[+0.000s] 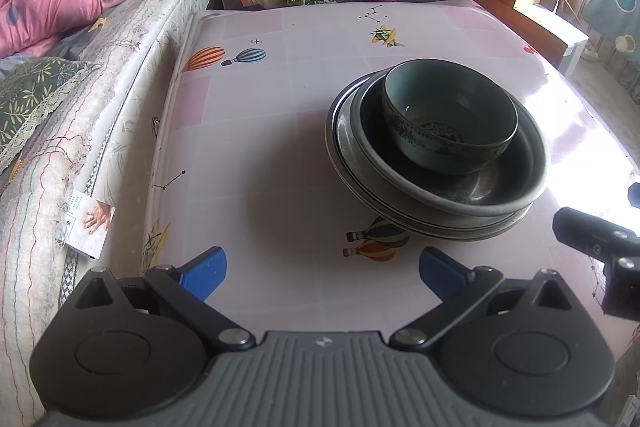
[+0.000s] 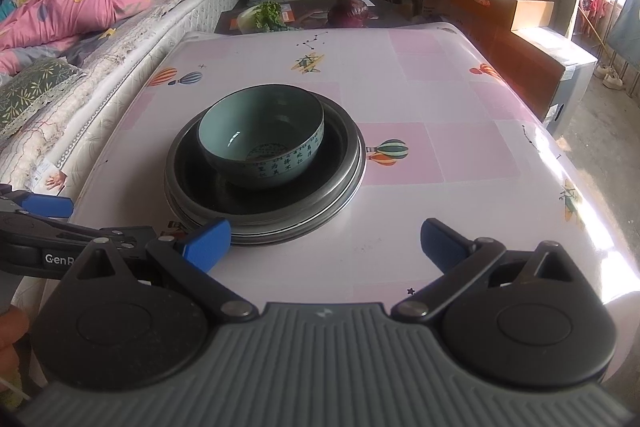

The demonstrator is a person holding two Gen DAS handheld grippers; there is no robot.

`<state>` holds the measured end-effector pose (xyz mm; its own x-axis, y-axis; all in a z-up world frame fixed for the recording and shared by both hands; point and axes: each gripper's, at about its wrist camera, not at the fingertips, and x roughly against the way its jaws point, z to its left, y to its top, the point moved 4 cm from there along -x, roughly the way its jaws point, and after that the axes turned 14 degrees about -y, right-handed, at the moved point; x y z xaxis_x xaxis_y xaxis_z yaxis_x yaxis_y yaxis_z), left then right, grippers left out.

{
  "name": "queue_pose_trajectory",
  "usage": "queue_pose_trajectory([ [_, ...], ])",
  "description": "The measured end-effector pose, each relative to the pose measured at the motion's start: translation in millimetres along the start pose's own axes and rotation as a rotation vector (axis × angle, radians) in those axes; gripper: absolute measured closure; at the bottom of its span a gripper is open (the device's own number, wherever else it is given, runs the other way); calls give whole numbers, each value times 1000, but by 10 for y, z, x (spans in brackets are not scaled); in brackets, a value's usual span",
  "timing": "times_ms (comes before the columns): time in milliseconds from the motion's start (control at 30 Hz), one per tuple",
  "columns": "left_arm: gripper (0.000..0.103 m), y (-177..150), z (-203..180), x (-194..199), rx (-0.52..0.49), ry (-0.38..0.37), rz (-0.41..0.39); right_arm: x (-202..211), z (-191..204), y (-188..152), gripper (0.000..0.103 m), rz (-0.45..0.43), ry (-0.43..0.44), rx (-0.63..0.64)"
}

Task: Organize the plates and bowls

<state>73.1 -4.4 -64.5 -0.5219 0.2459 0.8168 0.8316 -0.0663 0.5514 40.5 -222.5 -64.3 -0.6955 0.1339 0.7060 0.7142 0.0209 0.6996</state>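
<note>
The teal bowl sits upright, mouth up, in a dark shallow bowl atop stacked plates on the pink table. Both the left gripper and right gripper are spread and empty. Only the right view shows lettering on the bowl's side; cabbage lies beyond

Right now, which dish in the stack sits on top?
The small teal bowl, with characters printed around its outer wall. It stands upright inside the wide dark bowl, which rests on the plates underneath.
</note>
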Motion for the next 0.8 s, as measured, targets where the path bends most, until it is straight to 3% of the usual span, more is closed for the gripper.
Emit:
queue_pose_trajectory([
  [800,0,1,13,3,2,1,0,-56,42,-17,1,8,4,-3],
])
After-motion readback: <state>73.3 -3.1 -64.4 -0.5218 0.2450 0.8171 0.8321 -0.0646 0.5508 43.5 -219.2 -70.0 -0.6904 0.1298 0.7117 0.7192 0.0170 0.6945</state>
